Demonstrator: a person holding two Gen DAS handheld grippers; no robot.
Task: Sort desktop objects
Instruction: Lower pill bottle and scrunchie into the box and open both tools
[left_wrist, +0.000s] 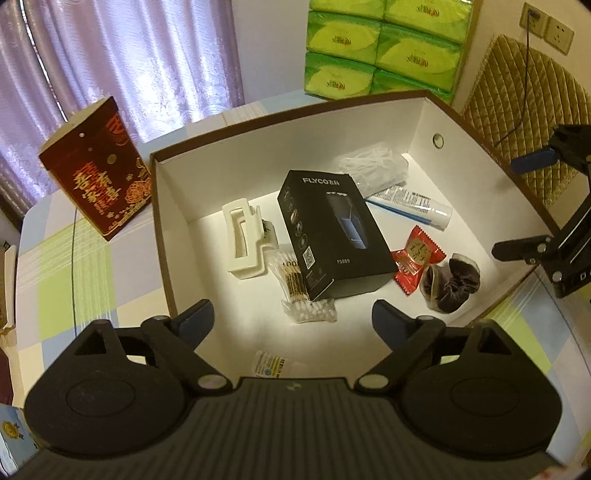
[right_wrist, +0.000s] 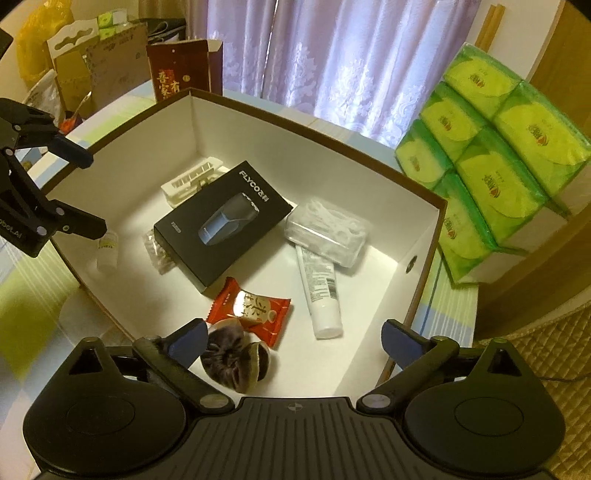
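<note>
While both grippers hovered with jaws wide and empty, the left gripper (left_wrist: 291, 317) and right gripper (right_wrist: 295, 338) faced a white-lined cardboard box (left_wrist: 424, 122). At its centre lay a matte black carton (left_wrist: 332, 232) reading "FLYCO" and "FS889". Beside the carton sat a red sweet wrapper (right_wrist: 251, 310). Only the right view showed the tube's (right_wrist: 319, 286) white cap.

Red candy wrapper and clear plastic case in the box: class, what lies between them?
The white tube lies between the red candy wrapper and the clear plastic case, its far end tucked against the case. The right wrist view shows this best.
</note>
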